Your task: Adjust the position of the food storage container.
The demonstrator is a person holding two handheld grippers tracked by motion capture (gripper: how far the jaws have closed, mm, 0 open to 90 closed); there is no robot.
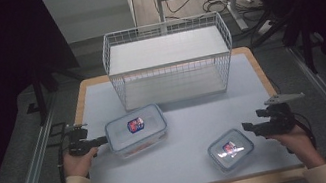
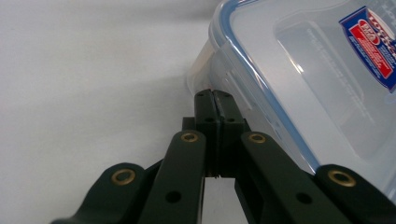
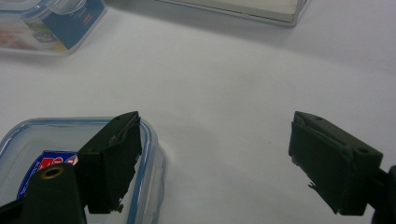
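The large box (image 1: pixel 136 129) lies on the table (image 1: pixel 185 169) just in front of the wire basket (image 1: pixel 169 60), toward its left end. The left gripper (image 1: pixel 103 140) has its jaws pressed together, holding nothing, tips touching the box's left side. The small box (image 1: pixel 230 149) sits well apart, front right of the basket. The right gripper (image 1: pixel 247 127) hovers wide open and empty at that box's right edge.

Bare table (image 1: pixel 183 133) lies open between both containers; the wire basket (image 1: pixel 169 62) blocks the far side.
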